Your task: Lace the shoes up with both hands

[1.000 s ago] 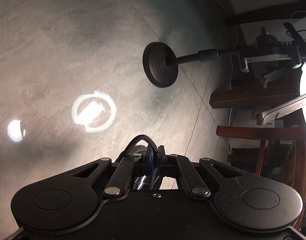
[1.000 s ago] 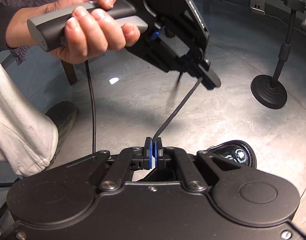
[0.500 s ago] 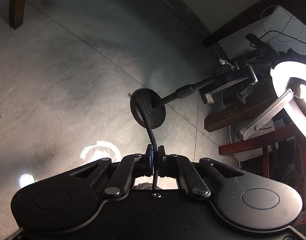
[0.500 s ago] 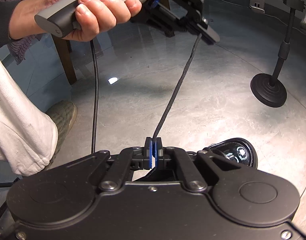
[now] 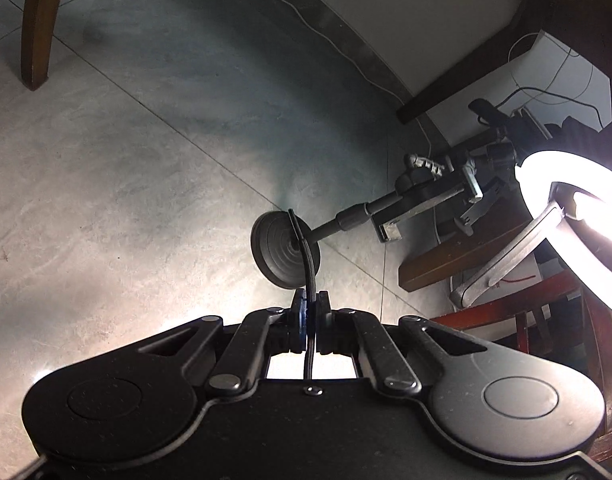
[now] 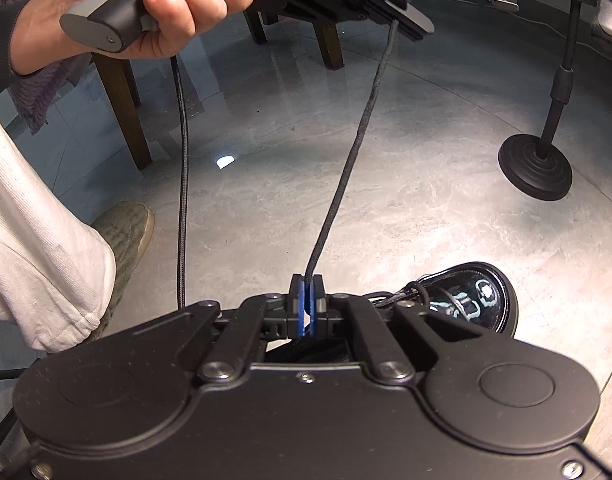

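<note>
A dark shoelace [image 6: 354,148] runs taut from my right gripper [image 6: 308,286] up to my left gripper [image 6: 406,26], held high at the top of the right wrist view. Both grippers are shut on the lace. In the left wrist view the lace end [image 5: 306,252] sticks out past the shut left gripper [image 5: 310,300]. A glossy black shoe [image 6: 470,296] lies on the floor just right of my right gripper, with laces bunched at its eyelets.
A black stand with a round base [image 6: 536,172] stands on the grey floor at the right; it also shows in the left wrist view [image 5: 283,252]. Wooden chair legs [image 6: 121,108] stand behind. The person's leg and shoe [image 6: 125,236] are at left. A bright ring light [image 5: 574,220] glares right.
My left gripper has risen up and away, pulling the lace longer and taut between the grippers. The right gripper has stayed in place beside the shoe.
</note>
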{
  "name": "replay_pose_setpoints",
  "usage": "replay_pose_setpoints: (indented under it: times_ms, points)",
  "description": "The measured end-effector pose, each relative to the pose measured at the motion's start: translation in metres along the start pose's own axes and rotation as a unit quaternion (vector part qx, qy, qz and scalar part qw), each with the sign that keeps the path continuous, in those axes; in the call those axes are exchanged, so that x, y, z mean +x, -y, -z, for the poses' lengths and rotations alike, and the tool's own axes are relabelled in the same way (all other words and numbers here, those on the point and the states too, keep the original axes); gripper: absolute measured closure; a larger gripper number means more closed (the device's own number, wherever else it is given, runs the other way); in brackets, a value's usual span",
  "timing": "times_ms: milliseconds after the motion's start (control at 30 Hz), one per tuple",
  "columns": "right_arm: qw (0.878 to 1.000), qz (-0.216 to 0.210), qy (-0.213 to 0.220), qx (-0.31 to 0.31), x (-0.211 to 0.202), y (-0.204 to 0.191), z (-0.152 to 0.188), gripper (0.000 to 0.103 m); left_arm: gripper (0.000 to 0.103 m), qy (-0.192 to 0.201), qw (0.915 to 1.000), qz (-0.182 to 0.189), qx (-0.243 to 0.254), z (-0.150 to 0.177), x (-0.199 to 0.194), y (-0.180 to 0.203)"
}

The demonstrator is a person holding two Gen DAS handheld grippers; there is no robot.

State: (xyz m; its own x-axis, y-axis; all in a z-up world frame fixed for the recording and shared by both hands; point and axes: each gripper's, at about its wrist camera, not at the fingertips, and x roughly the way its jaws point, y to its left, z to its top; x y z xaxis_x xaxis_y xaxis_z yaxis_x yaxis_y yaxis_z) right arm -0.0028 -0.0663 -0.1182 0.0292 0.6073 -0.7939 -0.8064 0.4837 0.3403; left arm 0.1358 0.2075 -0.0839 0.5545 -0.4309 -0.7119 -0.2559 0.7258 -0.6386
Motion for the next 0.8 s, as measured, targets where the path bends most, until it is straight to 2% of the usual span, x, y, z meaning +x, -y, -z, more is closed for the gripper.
replay_pose_setpoints:
  times_ms: [233, 400, 500, 533, 600, 667, 700, 733, 767, 800]
  points:
    - [1.0, 0.001, 0.002, 0.018, 0.002, 0.002, 0.003, 0.1, 0.099, 0.039, 0.9992, 0.003, -0.01, -0.001, -0.01, 0.001]
    - [1.0, -0.001, 0.001, 0.03, 0.003, 0.004, 0.003, 0.1, 0.099, 0.044, 0.9989, 0.005, 0.011, -0.001, -0.012, 0.007]
    - [0.999, -0.003, -0.001, 0.041, 0.003, 0.005, 0.002, 0.098, 0.099, 0.028, 0.9985, -0.009, 0.046, 0.003, -0.008, 0.015]
    - [0.999, -0.006, 0.003, 0.047, 0.0, 0.007, 0.001, 0.096, 0.099, 0.017, 0.997, -0.021, 0.072, 0.007, -0.005, 0.019]
    - [0.997, -0.017, 0.024, 0.073, -0.013, 0.017, 0.0, 0.079, 0.099, 0.003, 0.9904, -0.041, 0.132, 0.017, -0.001, 0.03]
    - [0.993, -0.006, 0.045, 0.106, -0.031, 0.035, 0.001, 0.06, 0.099, -0.002, 0.9716, -0.061, 0.228, 0.034, 0.001, 0.046]
    - [0.991, 0.007, 0.054, 0.12, -0.039, 0.044, 0.002, 0.052, 0.099, -0.006, 0.9579, -0.069, 0.279, 0.046, 0.001, 0.054]
    - [0.99, 0.014, 0.056, 0.131, -0.043, 0.049, 0.005, 0.042, 0.099, -0.015, 0.9359, -0.074, 0.344, 0.061, 0.002, 0.065]
    - [0.988, 0.021, 0.058, 0.142, -0.047, 0.054, 0.007, 0.042, 0.099, -0.029, 0.9143, -0.072, 0.397, 0.076, 0.004, 0.073]
    - [0.986, 0.027, 0.06, 0.152, -0.051, 0.058, 0.009, 0.042, 0.099, -0.041, 0.8962, -0.068, 0.437, 0.089, 0.006, 0.078]
